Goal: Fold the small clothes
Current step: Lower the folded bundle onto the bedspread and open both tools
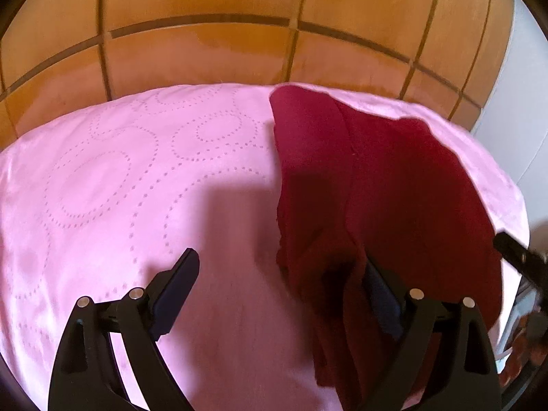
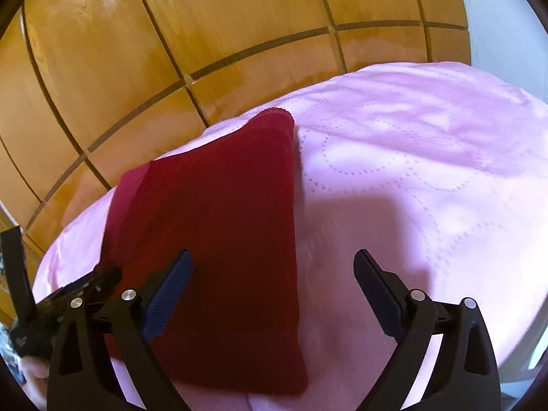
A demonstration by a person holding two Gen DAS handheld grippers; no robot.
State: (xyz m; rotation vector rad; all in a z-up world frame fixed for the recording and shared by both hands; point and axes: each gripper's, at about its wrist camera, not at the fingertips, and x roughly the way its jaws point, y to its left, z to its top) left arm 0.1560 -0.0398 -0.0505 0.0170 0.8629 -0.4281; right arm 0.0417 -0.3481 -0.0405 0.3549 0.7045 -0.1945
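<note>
A dark red garment (image 1: 394, 185) lies folded lengthwise on a pink quilted bedspread (image 1: 120, 178). In the left wrist view it is on the right, with its near end bunched around my right finger (image 1: 380, 294). My left gripper (image 1: 281, 267) is open, with pink cloth between the jaws. In the right wrist view the garment (image 2: 219, 226) runs away from me on the left, flat and smooth. My right gripper (image 2: 274, 267) is open above its right edge. The left gripper (image 2: 82, 287) shows at the left edge there, and the right gripper (image 1: 520, 257) shows at the right edge of the left wrist view.
A wooden panelled headboard (image 1: 239, 34) rises behind the bed; it also fills the top of the right wrist view (image 2: 171, 34). A pale wall (image 1: 520, 85) stands at the right. The bedspread (image 2: 428, 171) spreads wide to the right of the garment.
</note>
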